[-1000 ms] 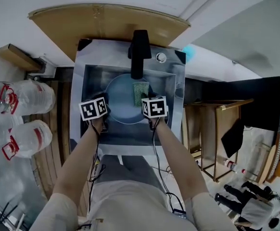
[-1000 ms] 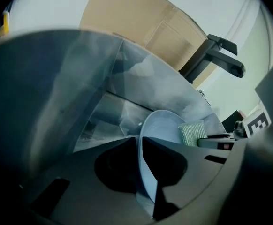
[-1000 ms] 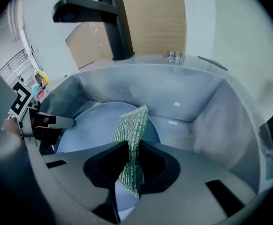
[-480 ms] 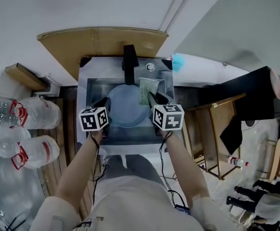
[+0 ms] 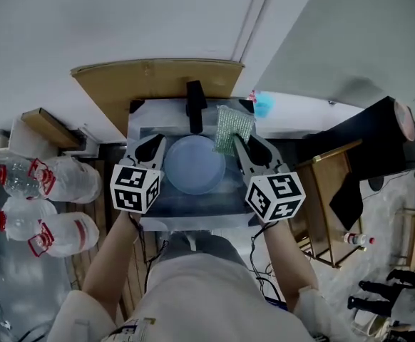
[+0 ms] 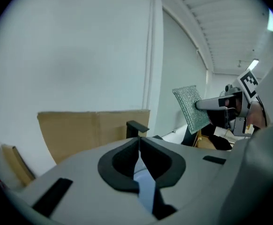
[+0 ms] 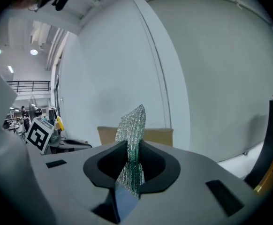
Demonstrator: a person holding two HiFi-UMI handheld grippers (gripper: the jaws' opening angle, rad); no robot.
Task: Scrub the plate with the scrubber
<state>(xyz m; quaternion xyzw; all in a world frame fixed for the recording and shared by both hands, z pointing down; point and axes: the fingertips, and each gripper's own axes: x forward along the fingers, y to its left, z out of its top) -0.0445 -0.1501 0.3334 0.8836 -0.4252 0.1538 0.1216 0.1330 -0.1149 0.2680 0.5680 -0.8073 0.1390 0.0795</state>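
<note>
- The plate (image 5: 195, 164), round and pale blue, lies in the middle of the steel sink (image 5: 193, 206), directly below the black faucet (image 5: 194, 105).
- The scrubber (image 5: 234, 128) is a green and silver mesh pad. In the head view it hangs over the back right part of the sink, just beyond the plate's rim. I cannot tell whether it touches the plate.
- The right hand-held gripper (image 5: 239, 143) has its jaws clamped on the scrubber. In the right gripper view the mesh (image 7: 132, 139) stands upright between the dark pads, its top edge poking out above them.
- The left hand-held gripper (image 5: 150, 145) sits at the plate's left side. Its jaws are closing and the tips are all but together. The left gripper view shows nothing between them (image 6: 139, 142).
- Both tools point away from the person toward the wall, one on each side of the plate. Each one's marker cube faces up at the near edge of the sink.
- From the left gripper view the scrubber (image 6: 191, 108) shows off to the right, held up in front of the pale wall.
- A brown cardboard panel (image 5: 157, 80) leans against the wall behind the sink.
- A small blue thing (image 5: 263, 105) sits by the sink's back right corner, too small to identify.
- Large clear water bottles (image 5: 58, 184) with red handles lie on the floor to the left of the sink.
</note>
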